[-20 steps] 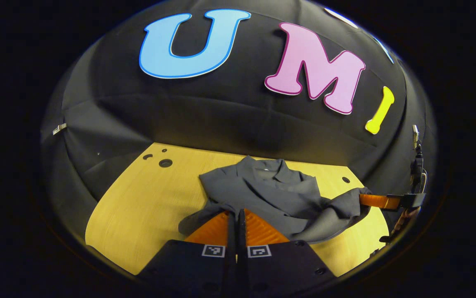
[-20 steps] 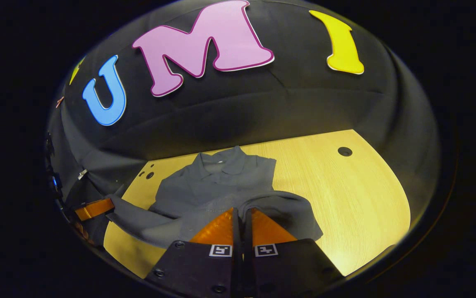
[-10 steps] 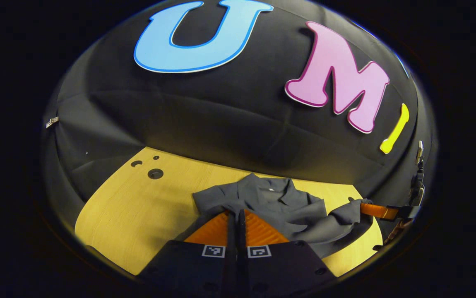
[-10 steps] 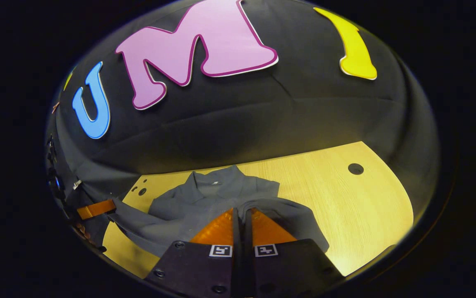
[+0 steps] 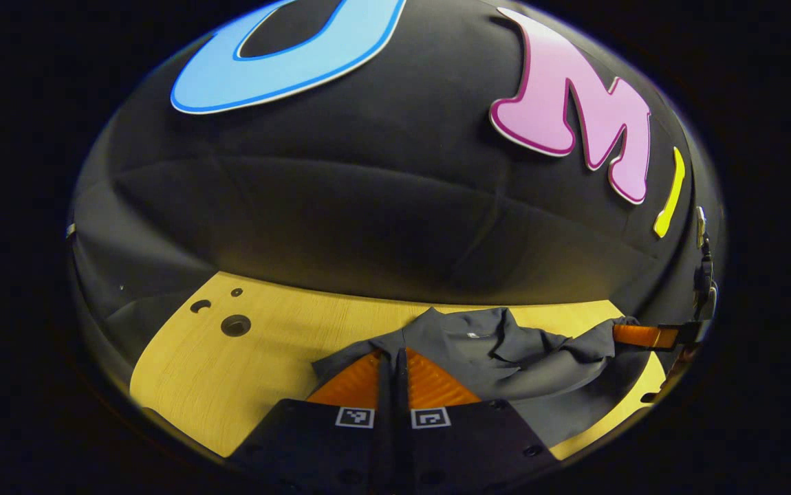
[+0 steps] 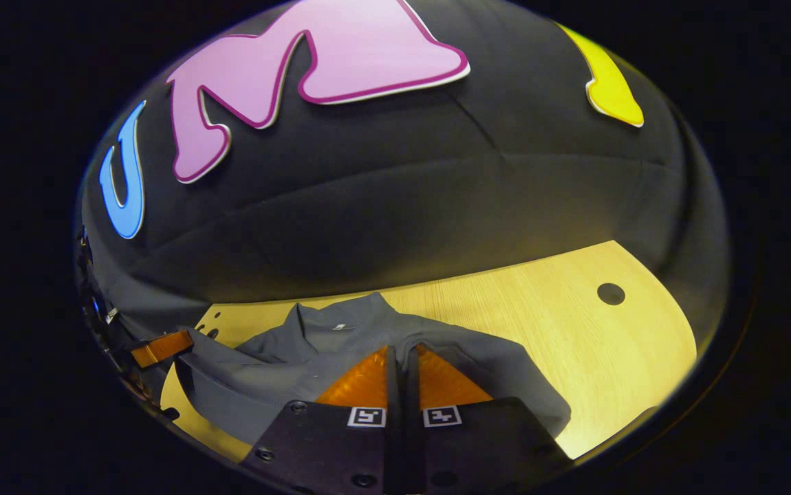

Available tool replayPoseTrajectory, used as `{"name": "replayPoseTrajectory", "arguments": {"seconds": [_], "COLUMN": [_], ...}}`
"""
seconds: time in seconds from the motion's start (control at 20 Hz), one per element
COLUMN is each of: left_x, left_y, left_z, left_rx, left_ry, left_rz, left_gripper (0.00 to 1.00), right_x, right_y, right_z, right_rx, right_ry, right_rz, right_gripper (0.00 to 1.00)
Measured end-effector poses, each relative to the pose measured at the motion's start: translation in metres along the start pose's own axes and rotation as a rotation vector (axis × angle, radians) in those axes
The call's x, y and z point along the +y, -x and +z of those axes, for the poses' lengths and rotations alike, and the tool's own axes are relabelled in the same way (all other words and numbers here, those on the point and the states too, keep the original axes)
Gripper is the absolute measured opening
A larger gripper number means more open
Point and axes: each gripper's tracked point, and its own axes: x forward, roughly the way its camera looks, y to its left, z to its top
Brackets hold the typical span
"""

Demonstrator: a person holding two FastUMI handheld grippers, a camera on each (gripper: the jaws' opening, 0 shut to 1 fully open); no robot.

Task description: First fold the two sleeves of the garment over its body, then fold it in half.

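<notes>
Wooden table (image 6: 574, 330), 3 holes (image 5: 234, 324), grey garment (image 6: 299, 350), black cloth wall (image 5: 368, 206)

Hidden cloth edges and cut-off gripper bodies

In the left gripper view, the left gripper (image 5: 393, 357) covers the shirt's (image 5: 505, 357) near hem, and the right gripper (image 5: 643, 336) at 3 o'clock is cut off past its fingers. In the right gripper view, the right gripper (image 6: 399, 354) hides the cloth edge it pinches, and the left gripper (image 6: 161, 348) at 9 o'clock is too small to read. The table's (image 6: 574, 330) near edge is cut off.
</notes>
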Motion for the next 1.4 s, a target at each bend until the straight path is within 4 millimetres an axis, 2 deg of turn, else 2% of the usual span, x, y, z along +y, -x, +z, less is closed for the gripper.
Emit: {"name": "replayPoseTrajectory", "arguments": {"seconds": [0.15,0.3,0.4,0.45,0.5,0.55,0.6,0.65,0.7,0.75,0.8,0.85,0.9,0.95,1.15,1.4], "left_x": [0.002,0.008,0.010,0.010,0.008,0.007,0.008,0.010,0.013,0.013,0.014,0.014,0.014,0.014,0.019,0.017], "left_y": [-0.018,-0.031,-0.033,-0.032,-0.031,-0.027,-0.023,-0.017,-0.011,-0.001,0.007,0.018,0.031,0.044,0.108,0.192], "left_z": [0.001,-0.018,-0.024,-0.025,-0.024,-0.021,-0.019,-0.015,-0.009,-0.002,0.005,0.012,0.018,0.023,0.043,0.049], "left_rx": [-0.034,0.010,0.028,0.027,0.024,0.018,0.014,0.006,-0.004,-0.016,-0.028,-0.042,-0.052,-0.062,-0.123,-0.176], "left_ry": [0.027,0.030,0.029,0.041,0.056,0.066,0.070,0.066,0.059,0.051,0.047,0.043,0.036,0.027,-0.023,-0.089], "left_rz": [0.000,0.039,0.064,0.076,0.074,0.077,0.080,0.091,0.103,0.107,0.112,0.112,0.115,0.121,0.152,0.174], "left_gripper": [0.05,0.06,0.11,0.12,0.13,0.14,0.16,0.25,0.43,0.62,0.80,0.84,0.92,0.94,0.96,0.96], "right_x": [-0.006,-0.009,-0.011,-0.013,-0.015,-0.015,-0.014,-0.013,-0.014,-0.016,-0.017,-0.017,-0.016,-0.017,-0.015,0.004], "right_y": [-0.018,-0.031,-0.036,-0.033,-0.033,-0.029,-0.024,-0.018,-0.010,-0.002,0.008,0.018,0.029,0.042,0.097,0.169], "right_z": [-0.007,-0.014,-0.019,-0.018,-0.014,-0.011,-0.007,-0.003,0.001,0.005,0.010,0.014,0.017,0.020,0.024,0.011], "right_rx": [0.006,0.038,0.056,0.055,0.048,0.041,0.034,0.026,0.018,0.009,-0.005,-0.022,-0.035,-0.050,-0.111,-0.155], "right_ry": [-0.006,-0.020,-0.039,-0.040,-0.040,-0.038,-0.033,-0.023,-0.009,0.004,0.011,0.014,0.019,0.029,0.100,0.156], "right_rz": [-0.016,-0.024,-0.034,-0.040,-0.047,-0.052,-0.050,-0.048,-0.052,-0.061,-0.068,-0.072,-0.079,-0.093,-0.134,-0.142], "right_gripper": [0.05,0.06,0.14,0.08,0.29,0.31,0.23,0.37,0.51,0.64,0.82,0.90,0.93,0.97,0.99,0.99]}}
